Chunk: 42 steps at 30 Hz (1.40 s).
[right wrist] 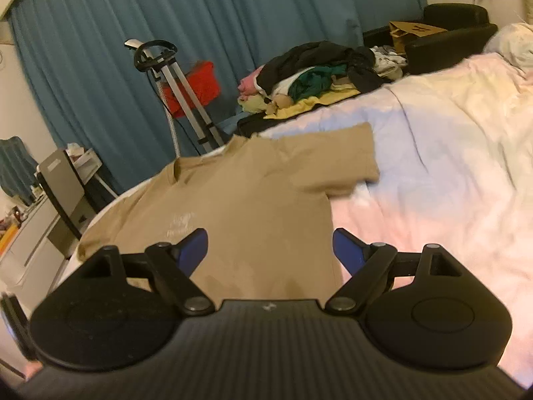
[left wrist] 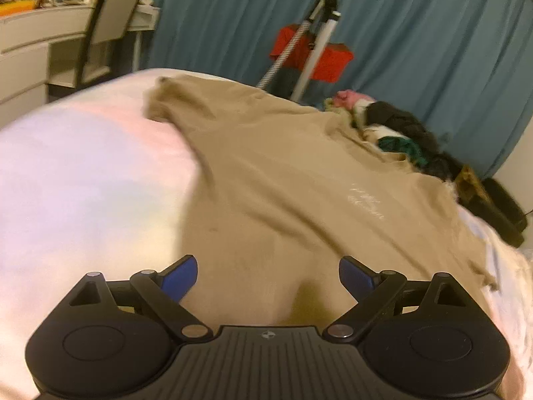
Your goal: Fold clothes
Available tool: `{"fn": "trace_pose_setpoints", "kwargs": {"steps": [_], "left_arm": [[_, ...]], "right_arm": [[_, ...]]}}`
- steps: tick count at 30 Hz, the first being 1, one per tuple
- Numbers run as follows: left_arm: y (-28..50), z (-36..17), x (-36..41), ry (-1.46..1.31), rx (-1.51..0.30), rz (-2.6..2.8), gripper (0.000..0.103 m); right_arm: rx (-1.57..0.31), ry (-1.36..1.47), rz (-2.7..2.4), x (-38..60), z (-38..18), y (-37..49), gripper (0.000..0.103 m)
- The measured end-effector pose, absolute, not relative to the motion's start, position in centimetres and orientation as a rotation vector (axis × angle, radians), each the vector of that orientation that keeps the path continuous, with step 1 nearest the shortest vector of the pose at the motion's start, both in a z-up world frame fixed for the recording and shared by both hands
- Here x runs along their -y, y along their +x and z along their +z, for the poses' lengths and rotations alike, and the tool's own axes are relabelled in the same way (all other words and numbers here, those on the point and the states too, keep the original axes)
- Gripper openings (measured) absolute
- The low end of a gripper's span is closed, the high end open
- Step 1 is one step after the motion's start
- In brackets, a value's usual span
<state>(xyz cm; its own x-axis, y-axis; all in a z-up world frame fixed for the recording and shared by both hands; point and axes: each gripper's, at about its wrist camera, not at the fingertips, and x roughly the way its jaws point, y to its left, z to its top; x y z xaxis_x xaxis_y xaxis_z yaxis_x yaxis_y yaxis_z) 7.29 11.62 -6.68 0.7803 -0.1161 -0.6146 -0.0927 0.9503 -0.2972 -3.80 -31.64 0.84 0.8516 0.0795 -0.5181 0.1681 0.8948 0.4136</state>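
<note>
A tan T-shirt (left wrist: 283,180) with a small white chest print lies spread face up on the pale pink bed (left wrist: 83,183). My left gripper (left wrist: 268,278) is open and empty, just above the shirt's lower part. In the right wrist view the same T-shirt (right wrist: 253,193) lies flat with its right sleeve out to the side and its collar at the far edge. My right gripper (right wrist: 269,250) is open and empty, over the shirt's lower right edge, with its right finger over the bed (right wrist: 449,173).
A pile of mixed clothes (right wrist: 319,73) lies beyond the far bed edge, also in the left wrist view (left wrist: 393,130). A garment steamer with red base (right wrist: 186,90) stands before blue curtains (right wrist: 233,16). A chair and white desk (left wrist: 66,33) stand left. A black armchair (right wrist: 453,33) is far right.
</note>
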Motion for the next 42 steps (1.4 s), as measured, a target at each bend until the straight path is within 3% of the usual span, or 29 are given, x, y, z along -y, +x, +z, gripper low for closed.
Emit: {"fn": "trace_pose_setpoints", "kwargs": {"steps": [4,9,12,17,20,24,25,27,34,42], "left_arm": [[5.8,-4.9,-15.4,-0.333,-0.778,0.079,0.093],[2.9,-3.8,-18.8,-0.334,-0.925,0.117,0.085],[1.0,-3.4,-18.2,-0.325,-0.979,0.040,0.085],[-0.7,-4.2,-14.7,-0.233,-1.088,-0.060,0.074],[-1.3,-5.1,-12.7,-0.122,-1.119,-0.059,0.073],[-2.0,-6.0,-11.9,-0.047,-1.166,-0.043,0.048],[-2.2,-5.9,-12.3,-0.058,-1.171,-0.051,0.029],[-2.4,-5.1,-13.5,-0.096,-1.178,-0.065,0.010],[-3.6,-0.6,-19.9,-0.311,-1.199,-0.068,0.006],[-4.6,-1.6,-21.7,-0.298,-1.242,0.027,0.008]], "right_arm": [[-0.656,0.535,-0.057,32.2,-0.8,-4.4,0.083],[-0.629,0.489,-0.063,32.0,-0.6,-5.0,0.083],[-0.622,0.493,-0.047,32.0,-0.5,-5.0,0.083],[-0.628,0.474,-0.049,32.0,-0.8,-5.1,0.083],[-0.636,0.484,-0.058,32.1,-0.9,-5.3,0.083],[-0.641,0.481,-0.062,32.1,-1.2,-5.3,0.083],[-0.642,0.478,-0.062,32.0,-1.2,-5.3,0.083],[-0.645,0.476,-0.056,31.9,-1.3,-5.2,0.083],[-0.645,0.516,-0.024,31.8,-1.2,-5.2,0.083],[-0.624,0.532,-0.033,31.9,-0.9,-5.6,0.083]]}}
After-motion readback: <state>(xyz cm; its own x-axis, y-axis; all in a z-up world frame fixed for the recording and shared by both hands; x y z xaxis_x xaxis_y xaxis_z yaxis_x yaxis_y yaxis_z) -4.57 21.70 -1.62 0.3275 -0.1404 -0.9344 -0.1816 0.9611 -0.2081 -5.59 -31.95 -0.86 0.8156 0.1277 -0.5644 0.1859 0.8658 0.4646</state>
